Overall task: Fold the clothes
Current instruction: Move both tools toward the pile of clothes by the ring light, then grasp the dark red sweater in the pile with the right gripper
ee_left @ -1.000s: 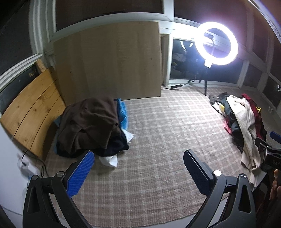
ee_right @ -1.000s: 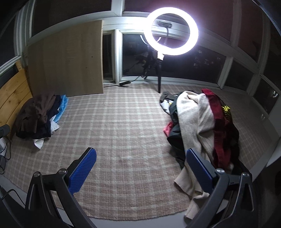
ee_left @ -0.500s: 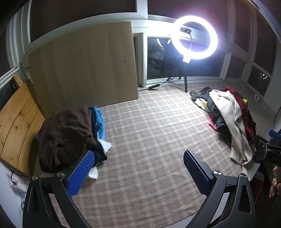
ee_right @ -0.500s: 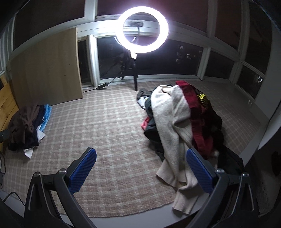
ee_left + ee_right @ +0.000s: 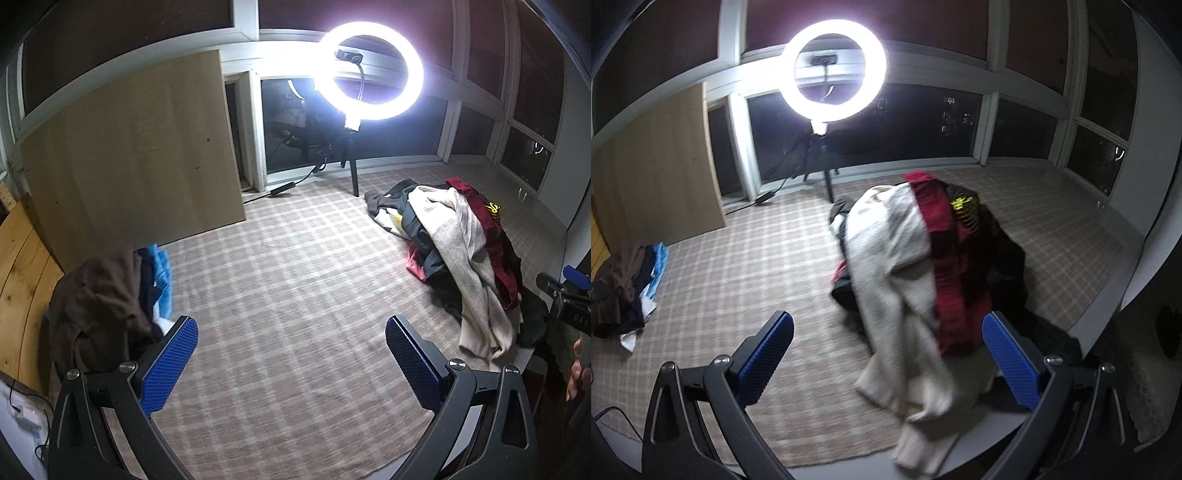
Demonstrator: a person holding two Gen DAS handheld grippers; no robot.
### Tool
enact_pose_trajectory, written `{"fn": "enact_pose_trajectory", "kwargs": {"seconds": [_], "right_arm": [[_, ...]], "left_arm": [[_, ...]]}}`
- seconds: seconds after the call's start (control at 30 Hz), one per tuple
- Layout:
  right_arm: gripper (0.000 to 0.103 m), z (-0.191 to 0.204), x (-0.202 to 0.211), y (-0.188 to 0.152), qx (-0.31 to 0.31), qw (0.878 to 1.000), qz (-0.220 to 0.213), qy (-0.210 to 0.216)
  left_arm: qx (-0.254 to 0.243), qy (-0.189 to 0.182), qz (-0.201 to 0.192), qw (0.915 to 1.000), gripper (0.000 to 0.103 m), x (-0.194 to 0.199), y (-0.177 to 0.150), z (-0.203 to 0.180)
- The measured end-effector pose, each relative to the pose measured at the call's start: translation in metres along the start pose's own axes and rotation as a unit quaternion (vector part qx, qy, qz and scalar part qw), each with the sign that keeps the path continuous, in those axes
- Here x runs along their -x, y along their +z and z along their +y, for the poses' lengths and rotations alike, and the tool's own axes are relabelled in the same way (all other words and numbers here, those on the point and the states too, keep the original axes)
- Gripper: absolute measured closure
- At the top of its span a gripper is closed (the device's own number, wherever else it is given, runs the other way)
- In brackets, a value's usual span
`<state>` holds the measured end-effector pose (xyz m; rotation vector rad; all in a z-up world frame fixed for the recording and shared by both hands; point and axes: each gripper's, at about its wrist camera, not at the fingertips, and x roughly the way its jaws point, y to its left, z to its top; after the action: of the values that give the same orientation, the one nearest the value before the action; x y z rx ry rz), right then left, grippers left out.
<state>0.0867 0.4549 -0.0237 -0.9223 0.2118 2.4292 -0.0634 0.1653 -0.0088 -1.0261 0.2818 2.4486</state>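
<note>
A loose heap of clothes [image 5: 923, 266] lies on the checked rug, with a cream garment [image 5: 890, 258] on top and a dark red one [image 5: 949, 258] beside it. It also shows in the left wrist view [image 5: 458, 251] at the right. My right gripper [image 5: 886, 354] is open and empty, just short of the heap's near end. My left gripper [image 5: 291, 358] is open and empty over bare rug. A second stack of clothes with a brown garment [image 5: 99, 302] on top lies at the left; it is small in the right wrist view [image 5: 628, 280].
A lit ring light [image 5: 369, 70] on a tripod stands at the back by dark windows, its cable on the floor. A wooden board [image 5: 129, 158] leans on the back left wall. The checked rug [image 5: 295, 280] covers the floor. The right gripper's edge [image 5: 565, 295] shows at far right.
Both views have swung to the right. The heap has come nearer and more central in the right wrist view. The brown stack has slid to the left. Both grippers stayed open.
</note>
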Motion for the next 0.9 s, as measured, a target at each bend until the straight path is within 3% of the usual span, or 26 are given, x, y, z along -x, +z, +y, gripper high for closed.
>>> {"fn": "enact_pose_trajectory", "kwargs": {"seconds": [0.23, 0.43, 0.53, 0.6, 0.77, 0.83, 0.87, 0.9], "right_arm": [[0.002, -0.079, -0.046, 0.031, -0.018, 1.000, -0.006, 0.020], [0.014, -0.148, -0.107, 0.065, -0.030, 0.998, 0.012, 0.062], [0.021, -0.163, -0.137, 0.076, -0.027, 0.995, 0.028, 0.091], [0.033, -0.167, -0.154, 0.083, -0.023, 0.992, 0.037, 0.115], [0.036, -0.164, -0.204, 0.096, -0.018, 0.982, 0.067, 0.175], [0.049, -0.162, -0.223, 0.099, -0.021, 0.977, 0.078, 0.198], [0.068, -0.163, -0.230, 0.100, -0.025, 0.975, 0.084, 0.206], [0.080, -0.165, -0.235, 0.101, -0.033, 0.972, 0.089, 0.214]], "left_arm": [[0.008, 0.020, 0.005, 0.9998, 0.001, -0.019, 0.026, -0.053], [0.019, 0.033, 0.009, 0.9992, 0.001, -0.035, 0.047, -0.098], [0.026, 0.042, 0.017, 0.9986, 0.001, -0.044, 0.054, -0.118], [0.028, 0.052, 0.024, 0.9980, 0.001, -0.050, 0.057, -0.131], [0.031, 0.076, 0.035, 0.9960, 0.001, -0.058, 0.063, -0.146], [0.031, 0.087, 0.040, 0.9949, 0.001, -0.061, 0.066, -0.149], [0.031, 0.090, 0.042, 0.9945, 0.001, -0.062, 0.067, -0.149], [0.031, 0.092, 0.043, 0.9943, 0.001, -0.064, 0.069, -0.149]]}}
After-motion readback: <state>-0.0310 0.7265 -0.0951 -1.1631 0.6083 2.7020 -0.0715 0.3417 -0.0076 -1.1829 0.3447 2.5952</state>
